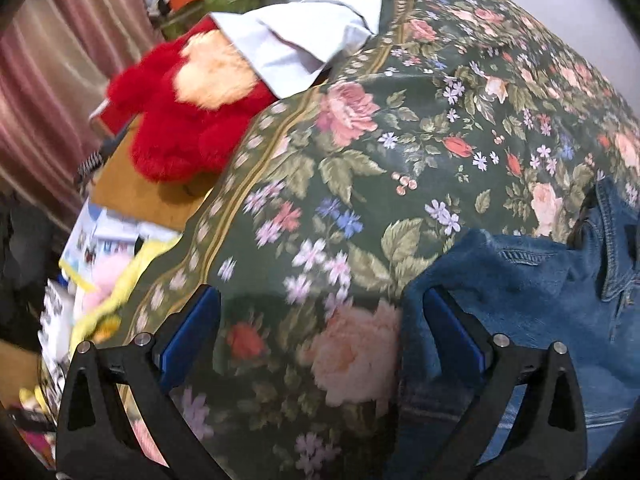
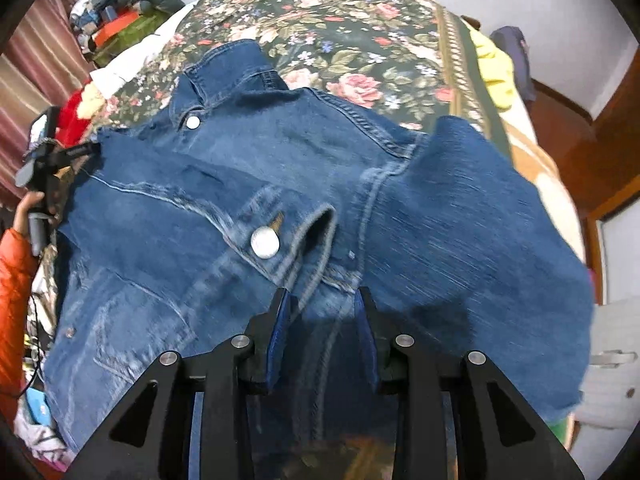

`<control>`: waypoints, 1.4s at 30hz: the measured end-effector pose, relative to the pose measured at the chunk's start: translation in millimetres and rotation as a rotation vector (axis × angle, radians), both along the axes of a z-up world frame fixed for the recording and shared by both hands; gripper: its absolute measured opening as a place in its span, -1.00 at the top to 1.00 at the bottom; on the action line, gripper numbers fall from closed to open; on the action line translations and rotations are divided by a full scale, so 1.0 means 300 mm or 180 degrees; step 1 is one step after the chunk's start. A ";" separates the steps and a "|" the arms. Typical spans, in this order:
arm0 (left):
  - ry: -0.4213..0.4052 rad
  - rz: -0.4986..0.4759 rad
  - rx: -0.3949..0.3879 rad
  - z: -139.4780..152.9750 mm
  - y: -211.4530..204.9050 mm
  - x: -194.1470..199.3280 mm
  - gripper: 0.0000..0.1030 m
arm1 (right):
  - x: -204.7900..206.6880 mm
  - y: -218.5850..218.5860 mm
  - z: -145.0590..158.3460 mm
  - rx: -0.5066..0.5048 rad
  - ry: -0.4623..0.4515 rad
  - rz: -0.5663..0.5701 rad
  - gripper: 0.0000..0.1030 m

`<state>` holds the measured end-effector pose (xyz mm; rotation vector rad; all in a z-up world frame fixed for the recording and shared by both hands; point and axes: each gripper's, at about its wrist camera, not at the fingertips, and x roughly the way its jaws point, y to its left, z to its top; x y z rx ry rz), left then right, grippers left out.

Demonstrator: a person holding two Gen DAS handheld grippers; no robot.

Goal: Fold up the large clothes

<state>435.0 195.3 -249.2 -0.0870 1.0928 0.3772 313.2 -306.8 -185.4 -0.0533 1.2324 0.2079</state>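
Note:
A blue denim jacket (image 2: pixel 248 184) lies spread on a floral bedspread (image 2: pixel 340 36), collar at the far side, metal buttons showing. My right gripper (image 2: pixel 322 300) is partly open over the jacket's near edge, with a fold of denim between its blue pads; I cannot tell if it grips. My left gripper (image 1: pixel 320 308) is wide open over the bedspread (image 1: pixel 360 160), its right finger at the edge of the jacket (image 1: pixel 540 300). The left gripper also shows at the far left of the right wrist view (image 2: pixel 52 160), held by a hand in an orange sleeve.
A red and cream plush toy (image 1: pixel 188 112) and a white cloth (image 1: pixel 304 36) lie at the bed's far left. Books and clutter (image 1: pixel 104 248) sit beside the bed. A yellow cloth (image 2: pixel 496 72) lies at the right edge, and a wooden door frame (image 2: pixel 592 140) stands beyond.

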 end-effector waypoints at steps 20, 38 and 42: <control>0.0017 -0.1844 0.0143 0.139 -0.798 -0.261 -1.00 | -0.264 -0.374 0.031 -0.0217 -0.0282 -0.1008 -0.49; 0.0228 -0.1996 -0.0712 0.049 -1.145 -0.266 -1.00 | -0.389 -0.867 -0.075 0.1336 0.0036 -0.2150 -0.50; 0.0240 -0.1831 -0.0967 0.028 -1.108 -0.262 -1.00 | -0.323 -0.895 -0.151 0.1498 0.0083 -0.2337 -0.50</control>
